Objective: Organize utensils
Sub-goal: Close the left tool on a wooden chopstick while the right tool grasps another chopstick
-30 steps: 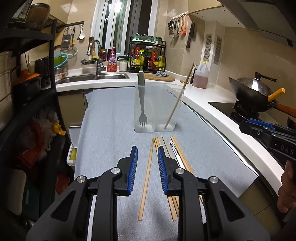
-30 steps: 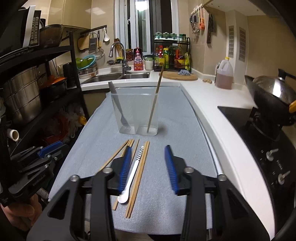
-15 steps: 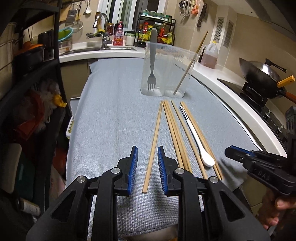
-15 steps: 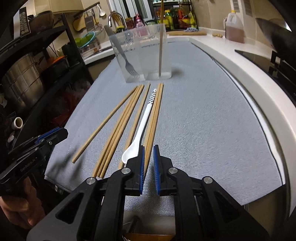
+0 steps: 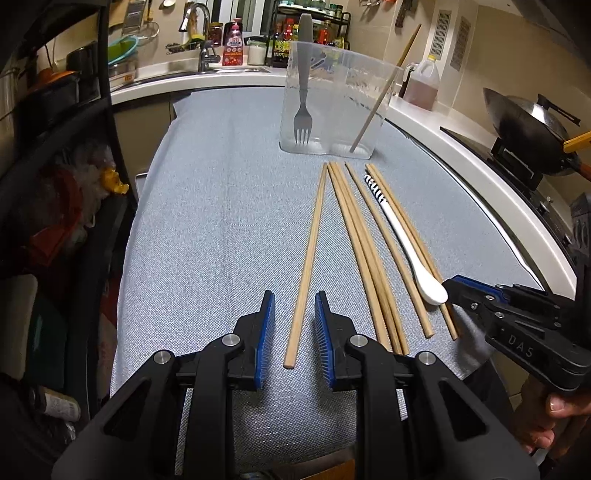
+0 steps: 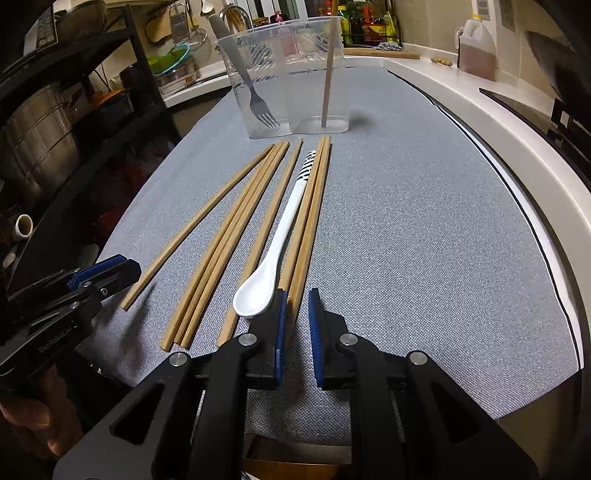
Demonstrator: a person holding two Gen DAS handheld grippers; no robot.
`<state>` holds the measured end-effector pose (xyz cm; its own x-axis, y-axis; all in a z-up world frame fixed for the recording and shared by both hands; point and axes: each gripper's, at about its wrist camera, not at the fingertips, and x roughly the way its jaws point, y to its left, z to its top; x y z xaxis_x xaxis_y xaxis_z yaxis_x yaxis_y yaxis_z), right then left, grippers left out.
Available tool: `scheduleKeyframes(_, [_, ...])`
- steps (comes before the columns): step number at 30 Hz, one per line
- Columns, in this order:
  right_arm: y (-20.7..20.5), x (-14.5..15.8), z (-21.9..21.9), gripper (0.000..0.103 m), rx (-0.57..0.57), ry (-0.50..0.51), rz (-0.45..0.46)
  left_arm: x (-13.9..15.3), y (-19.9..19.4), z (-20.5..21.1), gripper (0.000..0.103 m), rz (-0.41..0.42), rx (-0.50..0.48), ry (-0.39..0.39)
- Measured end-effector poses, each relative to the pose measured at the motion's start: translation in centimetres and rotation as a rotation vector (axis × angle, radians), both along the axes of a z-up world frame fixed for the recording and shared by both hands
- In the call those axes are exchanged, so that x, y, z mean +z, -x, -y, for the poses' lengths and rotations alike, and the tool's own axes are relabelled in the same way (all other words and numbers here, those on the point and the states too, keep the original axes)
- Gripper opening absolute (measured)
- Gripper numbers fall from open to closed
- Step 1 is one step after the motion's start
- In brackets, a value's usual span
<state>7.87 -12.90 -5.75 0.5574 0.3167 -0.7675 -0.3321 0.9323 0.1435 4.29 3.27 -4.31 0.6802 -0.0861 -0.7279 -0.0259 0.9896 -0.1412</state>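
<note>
A grey cloth (image 5: 221,221) is covering the worktop, and a white counter edge (image 5: 480,162) is curving along its right side. At the back a steel sink (image 5: 207,72) with a tall faucet (image 5: 195,22) is sitting under a window. A black shelving rack (image 6: 92,92) is standing on the left, holding steel pots (image 6: 40,136). A wok (image 5: 528,114) is resting on the stove, and beige tiles are lining the walls.
</note>
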Motion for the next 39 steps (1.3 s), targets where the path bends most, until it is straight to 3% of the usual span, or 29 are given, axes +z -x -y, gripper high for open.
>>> scheduleKeyframes(18, [0.1, 0.2, 1.2, 0.006, -0.034, 0.088, 0.014, -0.7, -0.5, 1.1, 0.022, -0.023, -0.012, -0.047])
scheduleKeyframes(23, [-0.2, 0.2, 2.6, 0.006, -0.069, 0.087, 0.018, -0.8, -0.4, 1.4, 0.008, -0.02, -0.007, -0.063])
scheduleKeyframes(39, [0.0, -0.1, 3.3, 0.009, -0.074, 0.074, 0.031, -0.8, 0.0, 2.6, 0.008, -0.001, -0.008, -0.072])
